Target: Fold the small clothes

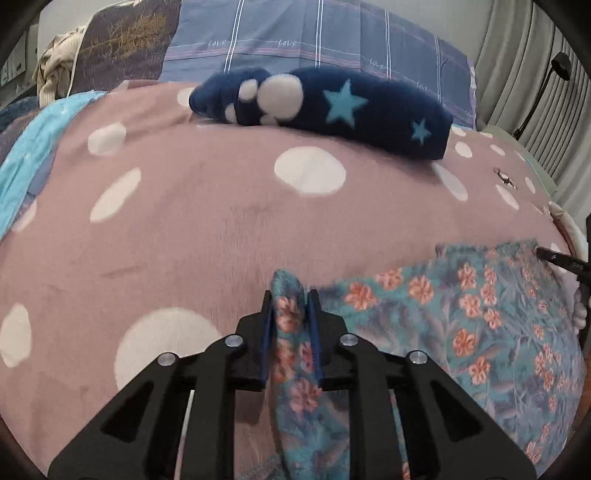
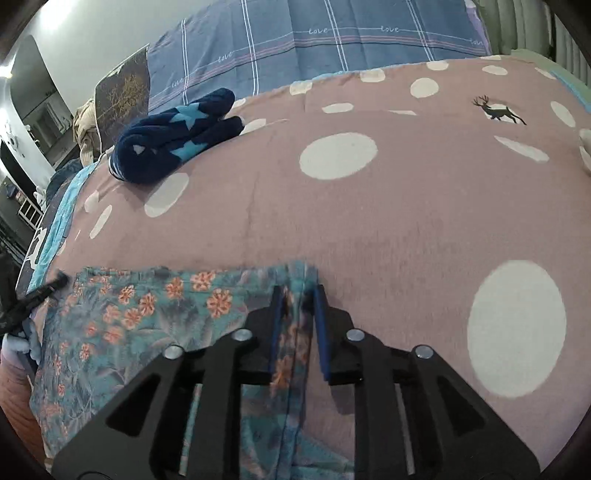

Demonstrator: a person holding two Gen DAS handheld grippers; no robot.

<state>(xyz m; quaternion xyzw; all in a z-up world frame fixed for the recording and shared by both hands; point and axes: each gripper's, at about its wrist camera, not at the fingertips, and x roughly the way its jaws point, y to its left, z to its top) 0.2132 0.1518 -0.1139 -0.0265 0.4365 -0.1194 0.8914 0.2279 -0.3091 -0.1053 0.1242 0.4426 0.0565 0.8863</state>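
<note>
A teal garment with orange flowers [image 1: 480, 314] lies on a mauve bedspread with white dots [image 1: 221, 221]. My left gripper [image 1: 290, 295] is shut on its left corner, the cloth bunched between the blue pads. My right gripper [image 2: 298, 291] is shut on the garment's right corner [image 2: 147, 314]. The right gripper's tip shows at the far right of the left wrist view [image 1: 561, 260], and the left gripper's tip at the far left of the right wrist view [image 2: 40, 291]. The garment's top edge runs stretched between the two grippers.
A folded navy fleece item with light blue stars [image 1: 332, 107] lies further back on the bedspread, also in the right wrist view [image 2: 173, 144]. Behind it are a blue plaid pillow [image 1: 314, 33] and a dark patterned cushion [image 1: 122, 44]. Grey curtains [image 1: 528, 74] hang at the right.
</note>
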